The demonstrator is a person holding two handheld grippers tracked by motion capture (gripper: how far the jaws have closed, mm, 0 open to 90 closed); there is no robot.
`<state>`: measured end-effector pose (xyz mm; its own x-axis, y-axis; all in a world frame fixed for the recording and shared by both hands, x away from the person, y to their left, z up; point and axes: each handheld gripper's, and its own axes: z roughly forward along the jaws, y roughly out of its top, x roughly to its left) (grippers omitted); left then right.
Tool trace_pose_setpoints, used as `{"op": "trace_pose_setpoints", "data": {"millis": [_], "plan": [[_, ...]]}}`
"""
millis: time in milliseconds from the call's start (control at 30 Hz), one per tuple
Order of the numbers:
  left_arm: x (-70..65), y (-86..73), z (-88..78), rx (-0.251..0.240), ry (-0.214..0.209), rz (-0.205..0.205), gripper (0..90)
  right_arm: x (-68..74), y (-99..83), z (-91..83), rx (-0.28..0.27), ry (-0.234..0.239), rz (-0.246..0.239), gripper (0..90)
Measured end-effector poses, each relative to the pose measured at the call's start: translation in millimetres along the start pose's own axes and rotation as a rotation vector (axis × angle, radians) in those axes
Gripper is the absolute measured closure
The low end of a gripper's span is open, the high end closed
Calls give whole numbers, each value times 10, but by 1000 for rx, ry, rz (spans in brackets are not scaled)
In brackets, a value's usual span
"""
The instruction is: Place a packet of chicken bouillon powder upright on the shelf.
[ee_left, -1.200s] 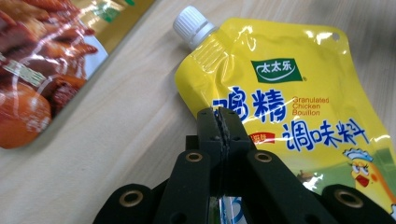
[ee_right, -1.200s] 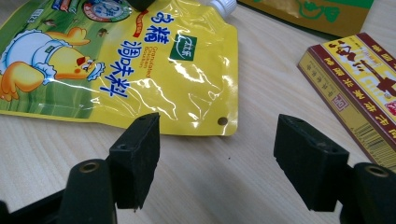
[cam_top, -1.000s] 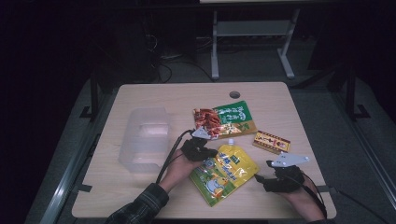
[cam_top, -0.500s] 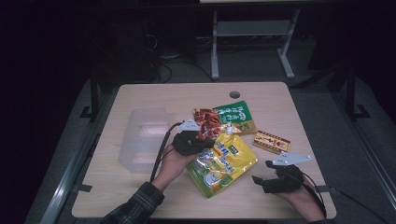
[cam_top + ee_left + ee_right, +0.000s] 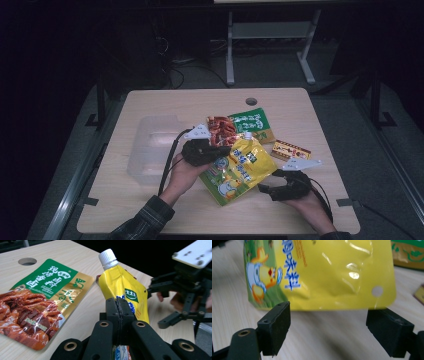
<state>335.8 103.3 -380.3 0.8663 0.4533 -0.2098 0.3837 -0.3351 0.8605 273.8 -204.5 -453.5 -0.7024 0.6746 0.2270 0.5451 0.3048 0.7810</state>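
- The left gripper (image 5: 220,150) is clamped on the edge of a glossy yellow spouted pouch with a white screw cap (image 5: 239,162); in the left gripper view its jaws are seen pressed together on the pouch film (image 5: 130,305).
- Compared with the earlier pictures, the yellow pouch has been lifted off the tabletop at the gripped side and swung towards the far side, so that it now hangs tilted, cap end up.
- The right gripper (image 5: 265,188) is held just beside the pouch's lower corner; its jaws have just been opening and now stand wide apart, with nothing between them and the pouch bottom (image 5: 322,277) just beyond.
- A hand-over or two-handed carry is judged likely, with the pouch freed for moving.
- Beyond the pouch lie a red-and-green printed snack packet (image 5: 240,127) and, to its right, a small red-and-yellow box (image 5: 291,149).
- Left of the pouch sits a clear plastic tub (image 5: 150,147) on the pale wooden table (image 5: 150,210).
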Motion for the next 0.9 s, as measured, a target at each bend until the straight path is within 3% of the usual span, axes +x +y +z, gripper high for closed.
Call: {"op": "trace_pose_setpoints", "data": {"millis": [167, 400, 567, 767, 900], "plan": [[-6, 16, -13, -8, -12, -9, 897, -56, 58, 60, -77, 77, 57, 181], [-20, 18, -9, -7, -15, -6, 897, -55, 125, 147, -113, 93, 25, 242], [-13, 14, -14, -10, -7, -11, 897, -42, 142, 165, -129, 76, 11, 422], [-12, 20, -34, -17, -2, -13, 898, -15, 152, 173, -127, 94, 10, 598], [-32, 15, -22, -6, 0, 2, 897, 33, 170, 161, -131, 86, -37, 792]]}}
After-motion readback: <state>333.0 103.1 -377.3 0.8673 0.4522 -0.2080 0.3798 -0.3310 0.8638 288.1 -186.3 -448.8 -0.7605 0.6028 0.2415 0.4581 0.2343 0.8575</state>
